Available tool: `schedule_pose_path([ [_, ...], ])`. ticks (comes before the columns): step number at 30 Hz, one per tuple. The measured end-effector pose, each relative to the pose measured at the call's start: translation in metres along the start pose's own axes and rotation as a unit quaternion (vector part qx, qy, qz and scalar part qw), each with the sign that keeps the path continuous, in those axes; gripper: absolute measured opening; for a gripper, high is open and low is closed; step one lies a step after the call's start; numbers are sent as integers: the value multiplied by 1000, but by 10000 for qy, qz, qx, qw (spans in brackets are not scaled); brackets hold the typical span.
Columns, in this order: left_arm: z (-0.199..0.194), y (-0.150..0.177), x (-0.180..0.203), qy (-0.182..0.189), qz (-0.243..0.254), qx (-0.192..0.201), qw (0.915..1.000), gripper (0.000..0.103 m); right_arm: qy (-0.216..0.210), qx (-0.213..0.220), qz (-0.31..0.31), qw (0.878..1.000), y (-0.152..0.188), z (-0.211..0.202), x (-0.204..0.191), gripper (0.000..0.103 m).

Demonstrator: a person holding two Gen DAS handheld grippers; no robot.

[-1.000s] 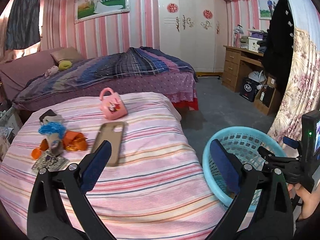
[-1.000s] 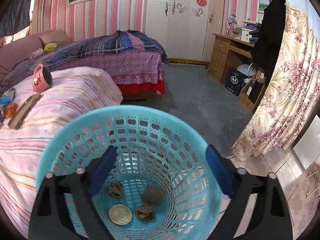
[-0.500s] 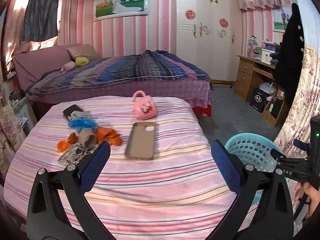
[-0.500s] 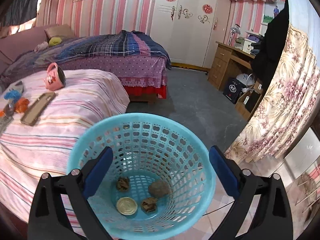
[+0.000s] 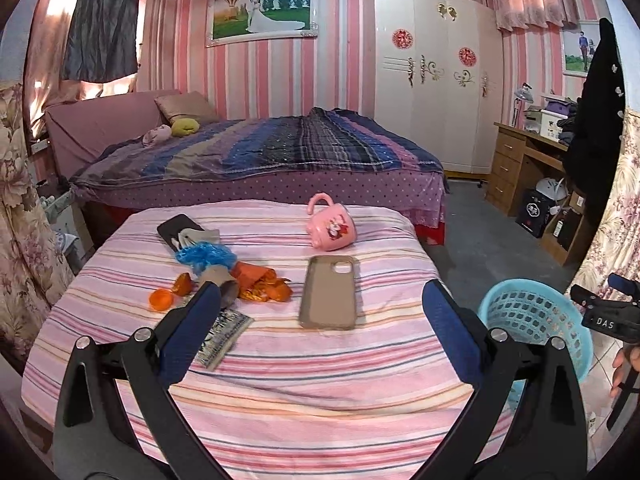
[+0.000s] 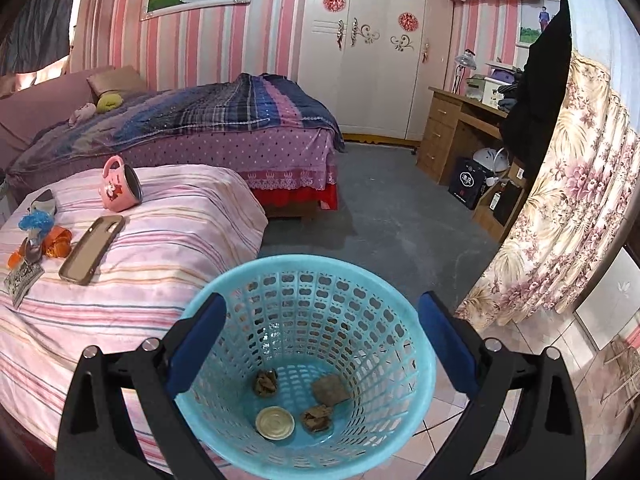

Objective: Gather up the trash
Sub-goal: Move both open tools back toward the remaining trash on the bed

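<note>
A heap of trash lies on the striped bed's left side: orange wrappers (image 5: 262,285), an orange cap (image 5: 161,299), a blue crumpled bag (image 5: 206,257), a cardboard tube (image 5: 221,282) and a printed wrapper (image 5: 222,334). My left gripper (image 5: 320,332) hovers open above the bed, empty. A turquoise basket (image 6: 308,344) stands on the floor at the bed's right corner, holding brown scraps (image 6: 266,382) and a round lid (image 6: 275,423). My right gripper (image 6: 318,348) hangs open over the basket, empty.
A pink mug (image 5: 331,229) lies on its side beside a brown phone case (image 5: 329,292) on the striped bed (image 5: 320,380). A second bed (image 5: 260,160), a wardrobe (image 5: 432,92), a desk (image 5: 528,168) and floral curtains (image 6: 560,208) surround the grey floor.
My left gripper has pulled back and swung left, so the bed fills its view and the basket sits far right. The right gripper has risen above the basket. Both stay open.
</note>
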State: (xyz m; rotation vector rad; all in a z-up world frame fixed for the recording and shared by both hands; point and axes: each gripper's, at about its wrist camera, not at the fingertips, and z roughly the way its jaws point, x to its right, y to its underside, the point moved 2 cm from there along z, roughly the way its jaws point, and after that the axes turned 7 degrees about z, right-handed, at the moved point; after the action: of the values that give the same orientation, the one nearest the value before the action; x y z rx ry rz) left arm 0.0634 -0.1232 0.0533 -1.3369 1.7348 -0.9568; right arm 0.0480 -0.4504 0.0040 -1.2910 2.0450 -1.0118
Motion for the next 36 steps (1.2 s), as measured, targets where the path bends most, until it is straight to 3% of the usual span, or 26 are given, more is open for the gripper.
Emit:
schedule_pose_path([
  [10,10,-3,-26,-205,-53,-50,9998,97,-241,-27,178,9995,-7,14,-16,95],
  [16,24,1,-42,-409,237,-67,9989,98,-311,16,257,9992,-12,20,-32,95],
  [23,51,6,-81,-415,46,-115,9991,97,-425,189,135,9988,-9,28,-72,95],
  [30,69,14,-121,-742,59,-95,9972,98,-685,238,-7,9974,-14,31,-114,95],
  [36,88,27,-167,-836,-319,-326,9954,98,-951,254,-149,9950,-24,37,-156,95],
])
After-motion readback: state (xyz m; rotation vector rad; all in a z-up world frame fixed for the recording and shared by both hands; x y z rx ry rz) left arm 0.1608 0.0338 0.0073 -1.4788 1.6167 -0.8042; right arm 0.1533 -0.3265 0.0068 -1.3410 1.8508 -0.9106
